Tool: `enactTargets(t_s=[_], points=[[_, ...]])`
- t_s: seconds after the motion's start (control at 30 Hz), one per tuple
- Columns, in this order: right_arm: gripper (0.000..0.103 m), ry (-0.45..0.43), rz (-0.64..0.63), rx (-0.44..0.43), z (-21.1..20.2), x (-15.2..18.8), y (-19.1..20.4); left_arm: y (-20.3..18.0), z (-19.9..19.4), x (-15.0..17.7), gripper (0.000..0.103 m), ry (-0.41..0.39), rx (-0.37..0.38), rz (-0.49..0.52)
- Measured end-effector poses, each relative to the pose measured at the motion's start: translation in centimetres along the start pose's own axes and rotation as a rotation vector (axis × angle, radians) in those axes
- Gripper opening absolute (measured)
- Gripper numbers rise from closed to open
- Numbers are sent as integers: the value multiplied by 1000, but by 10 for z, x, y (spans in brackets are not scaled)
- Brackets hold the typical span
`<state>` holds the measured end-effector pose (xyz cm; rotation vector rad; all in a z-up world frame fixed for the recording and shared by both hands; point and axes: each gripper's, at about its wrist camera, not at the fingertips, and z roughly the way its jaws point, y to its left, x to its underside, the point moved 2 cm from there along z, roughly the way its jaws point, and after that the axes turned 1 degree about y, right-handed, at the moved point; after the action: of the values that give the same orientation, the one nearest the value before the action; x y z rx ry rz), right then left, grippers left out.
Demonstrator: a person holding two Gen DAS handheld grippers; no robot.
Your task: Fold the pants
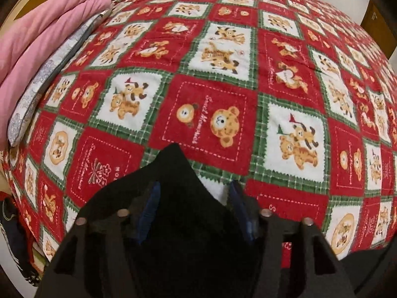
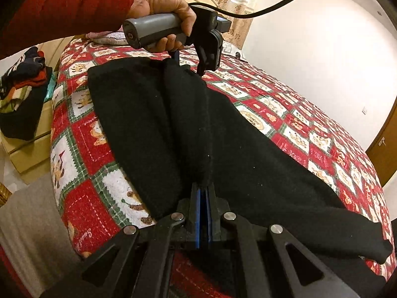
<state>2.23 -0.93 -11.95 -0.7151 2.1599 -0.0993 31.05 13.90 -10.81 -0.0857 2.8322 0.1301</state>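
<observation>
Beyond the black pants (image 2: 193,129), the bed (image 1: 223,57) lies bare and wide, free for a claw to pass. At the bed's left edge pink bedding (image 1: 44,32) and a grey pillow (image 1: 47,84) crowd in. A clothes pile (image 2: 22,87) sits beside the bed.

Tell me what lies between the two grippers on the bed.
In the right wrist view, only the black pants span from the right gripper to the left gripper, a raised fold running between them over the bedspread.
</observation>
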Motion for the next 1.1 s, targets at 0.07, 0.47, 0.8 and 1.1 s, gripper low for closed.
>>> enactTargets(t_s=[0.07, 0.47, 0.8, 1.1], points=[[4, -2, 6, -3, -1, 0, 0, 5, -3, 2, 22, -32, 12, 1], [4, -58, 22, 59, -14, -7, -3, 104, -96, 92, 8, -469, 474, -230], [4, -49, -38, 80, -13, -8, 4, 177, -28, 180, 13, -322, 406, -422], [4, -36, -47, 67, -18, -16, 3, 183, -46, 172, 14, -360, 363, -388]])
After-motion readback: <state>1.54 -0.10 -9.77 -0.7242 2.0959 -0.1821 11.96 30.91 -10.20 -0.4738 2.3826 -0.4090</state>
